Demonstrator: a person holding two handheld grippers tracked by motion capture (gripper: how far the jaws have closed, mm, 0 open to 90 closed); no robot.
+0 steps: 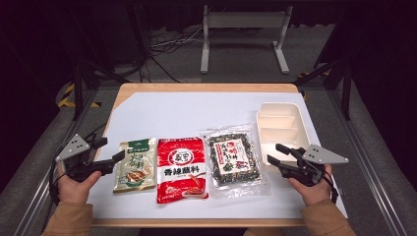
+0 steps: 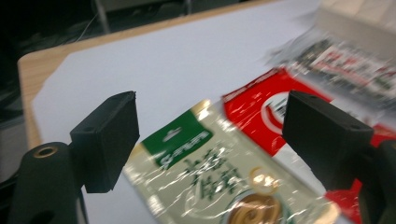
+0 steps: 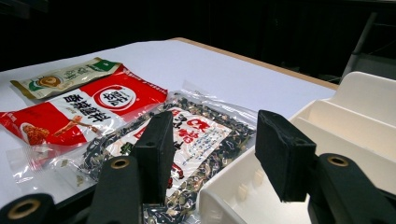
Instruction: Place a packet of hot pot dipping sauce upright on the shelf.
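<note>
Both spread grippers flank the packets: left gripper point(image 1: 114, 158) beside green packet point(image 1: 135, 165).

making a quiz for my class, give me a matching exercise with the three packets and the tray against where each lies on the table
Things:
1. green packet
2. red packet
3. clear packet of dark bits
4. white tray

Places:
A. between the other two packets
B. far right, beside the right claw
C. far left, by the left claw
D. between the red packet and the tray

Pairs: 1-C, 2-A, 3-D, 4-B
</note>
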